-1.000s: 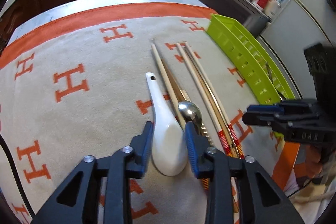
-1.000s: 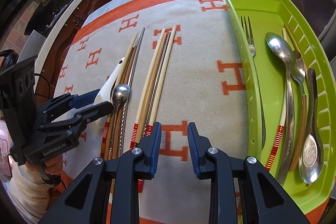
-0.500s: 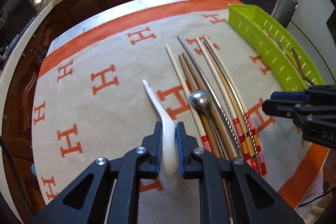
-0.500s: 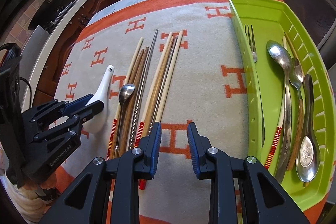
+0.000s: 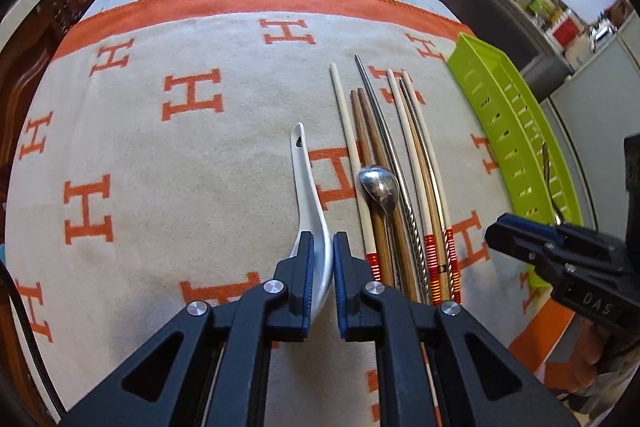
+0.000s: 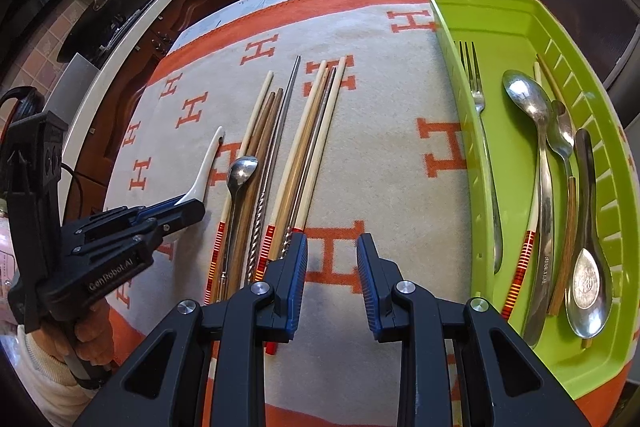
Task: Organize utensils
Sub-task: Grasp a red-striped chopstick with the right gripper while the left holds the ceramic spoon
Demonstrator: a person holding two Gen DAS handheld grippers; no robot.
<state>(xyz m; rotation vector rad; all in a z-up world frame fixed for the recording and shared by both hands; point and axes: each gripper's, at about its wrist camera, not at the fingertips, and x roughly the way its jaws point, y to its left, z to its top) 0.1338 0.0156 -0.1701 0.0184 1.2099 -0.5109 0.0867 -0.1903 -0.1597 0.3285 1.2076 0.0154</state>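
My left gripper [image 5: 320, 247] is shut on the bowl of a white ceramic spoon [image 5: 306, 179], which stands on edge with its handle pointing away over the cloth. The same white spoon [image 6: 204, 167] and left gripper [image 6: 192, 209] show at the left of the right wrist view. Just right of the spoon lie a small metal spoon [image 5: 378, 183] and several chopsticks [image 5: 412, 155] side by side. My right gripper [image 6: 332, 247] hovers open over the cloth, nothing between its fingers, beside the chopsticks [image 6: 304, 155]. A green tray [image 6: 516, 23] at the right holds a fork, spoons and chopsticks.
A beige cloth with orange H marks and an orange border [image 5: 200, 7] covers the table. Dark wooden cabinets and a counter edge [image 6: 120, 39] run behind it. A person's hand and pale sleeve [image 6: 60, 359] hold the left gripper at the lower left.
The left gripper closed on the white spoon's bowl, turning it from flat onto its edge and lifting it slightly. The right gripper has stayed where it was.
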